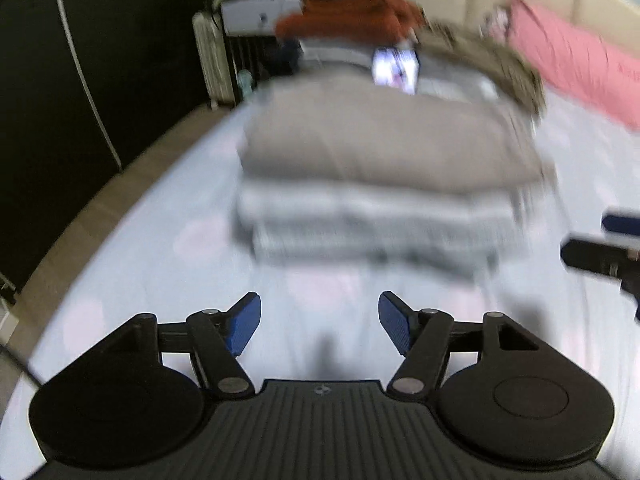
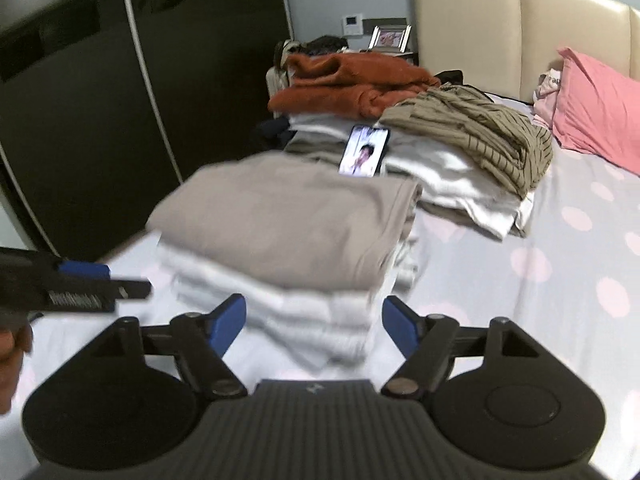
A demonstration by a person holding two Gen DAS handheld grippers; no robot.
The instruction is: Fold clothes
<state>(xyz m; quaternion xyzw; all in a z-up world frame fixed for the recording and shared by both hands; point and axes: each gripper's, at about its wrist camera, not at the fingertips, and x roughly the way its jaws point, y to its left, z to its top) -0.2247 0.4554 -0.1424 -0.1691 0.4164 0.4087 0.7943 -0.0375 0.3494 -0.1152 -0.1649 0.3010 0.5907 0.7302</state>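
The bed with its pale, pink-dotted sheet (image 2: 560, 264) carries everything here, and the neat stack of folded clothes, a taupe piece on top of several white ones (image 2: 288, 224), serves as the landmark. Beyond that stack lies a looser heap: a rumpled white garment (image 2: 460, 184) with a crumpled olive striped garment (image 2: 480, 128) on it, and a rust-orange knitted garment (image 2: 352, 80) farther back. A lit phone (image 2: 365, 151) rests between the stack and that heap.

The left gripper (image 1: 320, 322) hovers over bare sheet just short of the stack's near edge, jaws wide apart and holding nothing. The right gripper (image 2: 314, 320) sits at the stack's near lower corner, jaws likewise apart and empty, the white layers showing between them without being pinched.

The taupe piece already lies folded and squared on the stack, so that fold looks finished, while the heap behind appears yet to be folded. By my reading the step in hand falls between garments. A next move would likely call for reaching past the stack and taking a loose garment by two edge points.
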